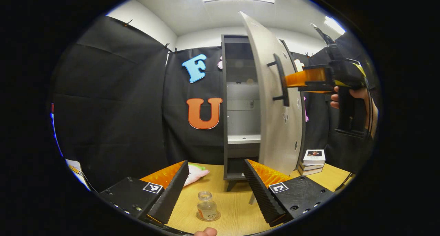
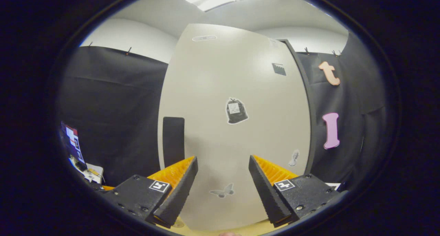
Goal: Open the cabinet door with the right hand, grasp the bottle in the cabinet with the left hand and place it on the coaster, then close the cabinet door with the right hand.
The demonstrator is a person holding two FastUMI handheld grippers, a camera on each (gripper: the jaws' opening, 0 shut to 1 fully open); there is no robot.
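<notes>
A small clear bottle (image 1: pixel 207 205) stands on a round coaster (image 1: pixel 208 216) on the wooden table, below and between the fingers of my left gripper (image 1: pixel 216 164), which is open and holds nothing. Behind it the dark cabinet (image 1: pixel 242 102) has its pale door (image 1: pixel 275 126) swung partly open, and its shelf (image 1: pixel 244 138) is bare. My right gripper (image 1: pixel 288 82), held in a hand, points at the door's outer face right beside the dark handle (image 1: pixel 280 79). In the right gripper view the door (image 2: pixel 233 91) is close ahead, the handle (image 2: pixel 173 139) is to the left, and the right gripper (image 2: pixel 222 158) is open.
A stack of books (image 1: pixel 313 159) lies on the table (image 1: pixel 237 194) right of the cabinet. A pink and green soft toy (image 1: pixel 196 172) lies left of the cabinet's foot. Black cloth walls close the booth behind and on both sides.
</notes>
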